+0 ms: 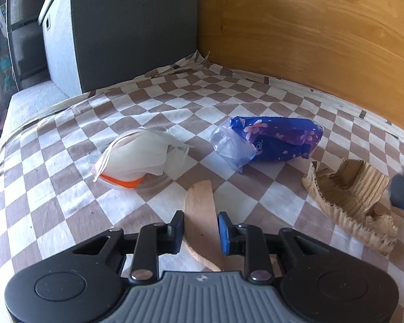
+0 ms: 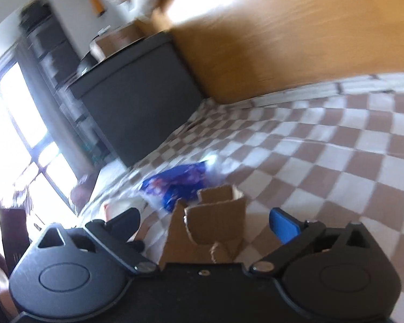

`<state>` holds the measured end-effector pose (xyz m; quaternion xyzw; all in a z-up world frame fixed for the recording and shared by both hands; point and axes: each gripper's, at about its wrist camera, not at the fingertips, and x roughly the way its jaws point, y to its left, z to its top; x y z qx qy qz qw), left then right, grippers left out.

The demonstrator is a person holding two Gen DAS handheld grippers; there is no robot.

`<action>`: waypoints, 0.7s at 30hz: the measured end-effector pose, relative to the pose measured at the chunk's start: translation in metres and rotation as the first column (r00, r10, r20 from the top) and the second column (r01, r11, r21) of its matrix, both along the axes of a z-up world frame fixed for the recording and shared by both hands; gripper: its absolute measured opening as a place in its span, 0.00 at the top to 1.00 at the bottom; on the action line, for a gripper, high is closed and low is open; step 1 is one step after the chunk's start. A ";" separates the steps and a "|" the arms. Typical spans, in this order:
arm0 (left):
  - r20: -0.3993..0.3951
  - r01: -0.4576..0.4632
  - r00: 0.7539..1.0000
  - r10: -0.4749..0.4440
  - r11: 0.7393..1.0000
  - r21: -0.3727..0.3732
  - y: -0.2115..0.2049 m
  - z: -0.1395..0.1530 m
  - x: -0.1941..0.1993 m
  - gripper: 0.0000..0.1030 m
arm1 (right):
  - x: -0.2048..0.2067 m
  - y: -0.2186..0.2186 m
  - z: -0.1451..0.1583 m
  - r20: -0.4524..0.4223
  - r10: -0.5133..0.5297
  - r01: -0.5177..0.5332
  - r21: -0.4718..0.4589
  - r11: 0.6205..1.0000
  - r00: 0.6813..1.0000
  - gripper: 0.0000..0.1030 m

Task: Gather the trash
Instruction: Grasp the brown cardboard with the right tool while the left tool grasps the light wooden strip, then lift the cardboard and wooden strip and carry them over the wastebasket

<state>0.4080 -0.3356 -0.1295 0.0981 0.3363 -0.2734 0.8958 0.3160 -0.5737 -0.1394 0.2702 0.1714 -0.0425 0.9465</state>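
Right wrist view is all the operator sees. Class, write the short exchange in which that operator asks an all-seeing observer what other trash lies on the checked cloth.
Operator: My right gripper has its jaws open around the torn cardboard, with a blue wrapper beyond. Anything else?
Observer: Yes, in the left wrist view a clear zip bag with an orange strip lies left of the wrapper.
Operator: What is the left gripper doing?
Observer: Its jaws stand open on either side of a flat wooden piece, not closed on it.
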 end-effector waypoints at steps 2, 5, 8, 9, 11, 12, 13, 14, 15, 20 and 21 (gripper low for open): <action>-0.001 0.002 1.000 -0.002 1.000 -0.005 0.001 0.000 -0.002 0.73 | 0.006 0.009 -0.001 -0.018 0.027 -0.028 -0.055 0.998 0.999 0.00; 0.003 0.002 1.000 -0.002 1.000 -0.010 0.002 -0.001 -0.004 0.73 | 0.015 0.020 -0.002 -0.063 0.015 -0.025 -0.150 0.988 0.998 0.00; 0.006 0.000 1.000 0.000 1.000 -0.015 0.002 -0.001 -0.006 0.73 | 0.023 0.029 -0.002 -0.111 0.000 -0.026 -0.230 0.973 0.994 0.00; 0.009 0.003 1.000 -0.003 1.000 -0.012 0.002 -0.001 -0.006 0.73 | 0.025 0.032 -0.002 -0.125 -0.005 -0.027 -0.255 0.966 0.992 0.00; 0.014 0.009 1.000 -0.009 1.000 -0.006 0.002 -0.001 -0.008 0.73 | 0.029 0.038 -0.001 -0.147 -0.008 -0.037 -0.304 0.952 0.989 0.00; 0.015 0.011 1.000 -0.011 1.000 -0.005 0.001 -0.001 -0.009 0.73 | 0.030 0.041 -0.001 -0.151 -0.003 -0.047 -0.324 0.945 0.989 0.00; 0.014 0.012 1.000 -0.012 1.000 -0.005 0.002 -0.001 -0.010 0.73 | 0.031 0.044 -0.001 -0.154 0.000 -0.053 -0.340 0.939 0.988 0.00; 0.013 0.012 1.000 -0.012 1.000 -0.006 0.002 -0.001 -0.010 0.73 | 0.032 0.046 -0.001 -0.159 -0.005 -0.053 -0.356 0.933 0.987 0.03; 0.012 0.012 1.000 -0.012 1.000 -0.007 0.002 -0.001 -0.010 0.73 | 0.033 0.047 -0.001 -0.165 -0.016 -0.046 -0.367 0.929 0.986 0.08; 0.008 0.011 1.000 -0.011 1.000 -0.001 0.002 0.001 -0.014 0.73 | 0.034 0.039 0.000 -0.165 -0.051 -0.008 -0.335 0.942 0.985 0.38; 0.005 0.009 1.000 -0.009 1.000 -0.004 0.003 0.003 -0.015 0.73 | 0.032 0.039 0.000 -0.157 -0.058 0.002 -0.338 0.941 0.986 0.44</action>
